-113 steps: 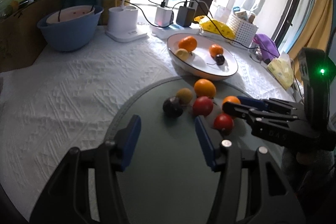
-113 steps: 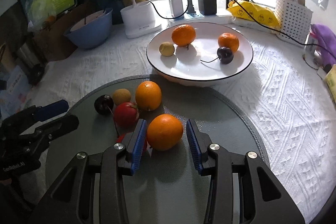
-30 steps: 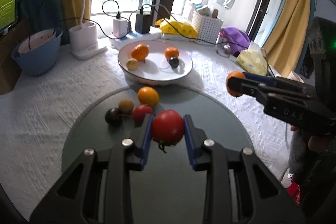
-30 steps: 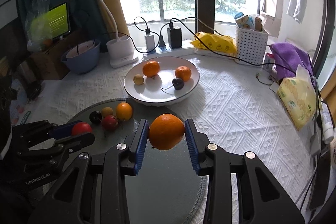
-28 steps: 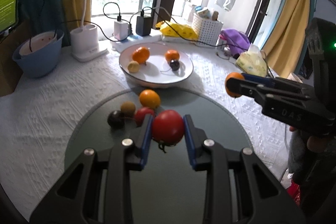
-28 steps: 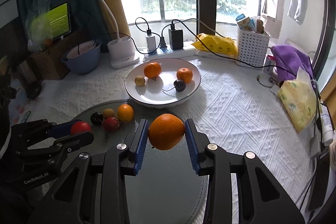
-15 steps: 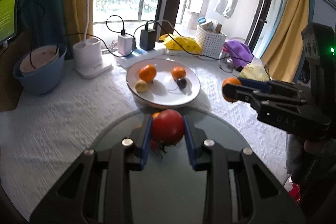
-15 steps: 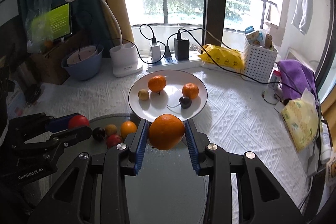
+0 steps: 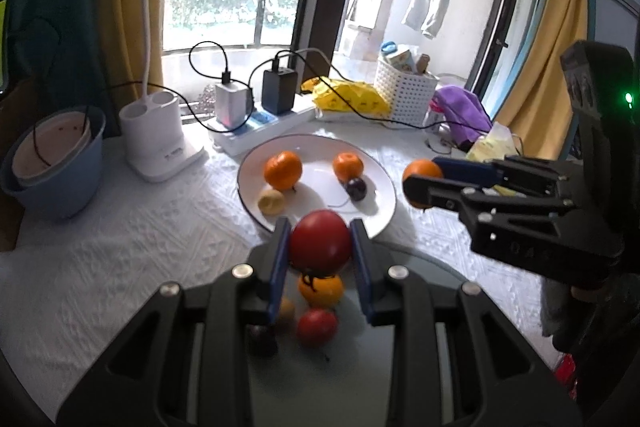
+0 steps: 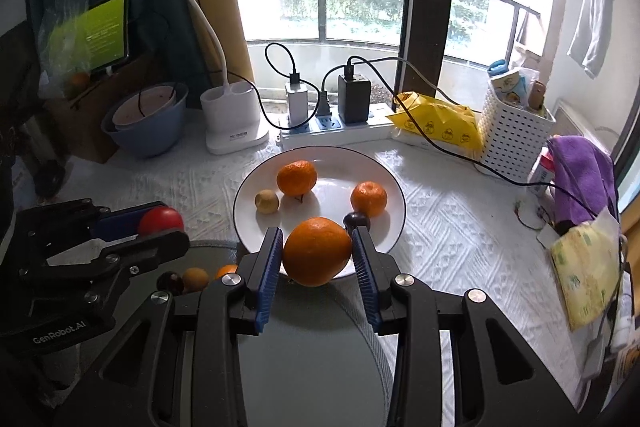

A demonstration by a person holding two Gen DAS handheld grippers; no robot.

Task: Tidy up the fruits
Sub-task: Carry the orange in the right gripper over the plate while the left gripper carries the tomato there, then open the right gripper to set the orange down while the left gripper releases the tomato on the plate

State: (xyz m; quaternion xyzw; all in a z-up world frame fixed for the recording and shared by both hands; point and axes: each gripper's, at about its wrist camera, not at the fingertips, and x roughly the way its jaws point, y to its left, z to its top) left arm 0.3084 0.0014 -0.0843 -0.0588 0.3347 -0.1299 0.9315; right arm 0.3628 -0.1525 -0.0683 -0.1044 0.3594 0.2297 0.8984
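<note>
My left gripper (image 9: 320, 245) is shut on a red tomato (image 9: 320, 243), held in the air just short of the white plate (image 9: 380, 179). In the right wrist view my right gripper (image 10: 317, 251) is shut on a large orange (image 10: 317, 251) above the plate's (image 10: 248, 195) near rim. The plate holds two small oranges (image 10: 297, 177), a yellowish fruit (image 10: 267, 201) and a dark plum (image 10: 357, 221). On the grey round mat (image 9: 420, 367) below lie an orange (image 9: 321, 290), a red tomato (image 9: 316, 325), a brownish fruit and a dark fruit, partly hidden by my fingers.
Behind the plate stand a power strip with chargers and cables (image 10: 332, 123), a white lamp base (image 10: 232, 123), a blue bowl (image 10: 144, 123), a yellow bag (image 10: 436, 123) and a white basket (image 10: 516, 131). A purple cloth (image 10: 580, 175) and a tissue pack (image 10: 580, 275) lie at the right.
Both grippers have carried their fruit forward from over the mat to the plate's near edge. The fruits left on the mat have slid down under the fingers.
</note>
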